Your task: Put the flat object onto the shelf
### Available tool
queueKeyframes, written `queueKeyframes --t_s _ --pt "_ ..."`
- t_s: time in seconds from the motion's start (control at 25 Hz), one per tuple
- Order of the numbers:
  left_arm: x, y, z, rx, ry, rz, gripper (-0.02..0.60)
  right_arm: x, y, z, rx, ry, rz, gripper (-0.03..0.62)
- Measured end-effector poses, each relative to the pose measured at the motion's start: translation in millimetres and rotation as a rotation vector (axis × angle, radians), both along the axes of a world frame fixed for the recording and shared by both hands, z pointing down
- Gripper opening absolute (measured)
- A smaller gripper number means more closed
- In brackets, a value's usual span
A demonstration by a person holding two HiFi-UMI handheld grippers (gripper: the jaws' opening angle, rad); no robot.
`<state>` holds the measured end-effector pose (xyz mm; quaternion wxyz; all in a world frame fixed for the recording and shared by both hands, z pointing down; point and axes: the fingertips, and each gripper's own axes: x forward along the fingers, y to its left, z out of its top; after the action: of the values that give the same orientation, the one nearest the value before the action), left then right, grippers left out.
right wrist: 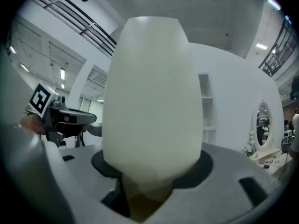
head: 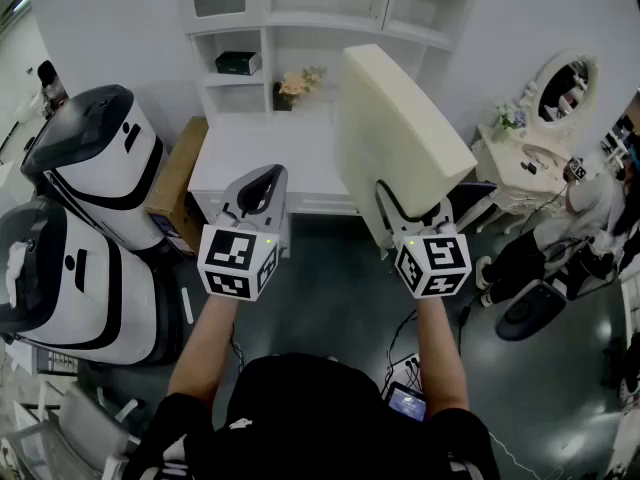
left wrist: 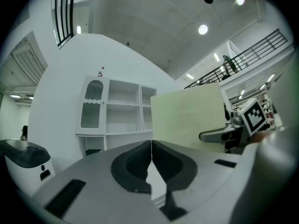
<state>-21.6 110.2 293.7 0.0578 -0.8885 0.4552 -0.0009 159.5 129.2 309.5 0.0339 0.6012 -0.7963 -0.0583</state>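
A cream flat cushion-like slab [head: 395, 138] stands on edge in the air in front of the white shelf unit [head: 300, 18]. My right gripper [head: 408, 230] is shut on its lower edge and holds it up. Seen from the right gripper, the slab [right wrist: 152, 97] fills the middle and hides the jaw tips. My left gripper [head: 258, 190] hangs level to the slab's left, jaws shut together on nothing. From the left gripper view [left wrist: 151, 158] the slab [left wrist: 189, 120] and the shelf unit [left wrist: 114, 113] both show ahead.
A white desk top [head: 260, 153] lies under the shelves, with a flower pot [head: 292, 88] and a dark box [head: 236, 63] in the cubbies. Two white-and-black machines [head: 95, 168] and a cardboard box [head: 178, 178] stand left. A vanity table with mirror [head: 545, 128] and a seated person [head: 590, 218] are at right.
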Motion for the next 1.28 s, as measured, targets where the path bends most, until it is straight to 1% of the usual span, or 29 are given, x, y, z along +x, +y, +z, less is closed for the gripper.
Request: queueKeyframes --t_s 0.24,0.44,0.6,0.8,0.88,1.04,1.28 --pt "6.8 -0.6 4.3 -0.009 0.002 0.005 0.005 5.9 -2.1 6.2 -0.01 -0.008 0.001 0.264" --pt "19.8 0.2 9.0 0.003 -0.029 -0.013 0.005 15.5 -0.3 10.7 -0.014 0.014 -0.003 0.264" --pt "31.3 3.2 18.3 -0.026 -0.011 -0.016 0.005 26.2 4.0 16.7 -0.023 0.014 -0.016 0.264" --pt "46.7 12.1 28.5 -0.033 -0.011 -0.035 0.005 41.4 10.1 26.8 -0.022 0.037 -0.028 0.259" --pt "50.0 14.1 33.0 -0.047 -0.005 -0.041 0.005 45.0 10.1 29.8 -0.025 0.04 -0.033 0.259" --pt "54.3 13.1 40.9 -0.07 0.002 -0.046 0.005 47.0 6.6 33.1 -0.031 0.039 -0.047 0.259" --pt "55.5 -3.1 43.7 -0.06 -0.016 -0.056 0.005 45.1 -11.9 37.8 -0.03 0.027 -0.06 0.259"
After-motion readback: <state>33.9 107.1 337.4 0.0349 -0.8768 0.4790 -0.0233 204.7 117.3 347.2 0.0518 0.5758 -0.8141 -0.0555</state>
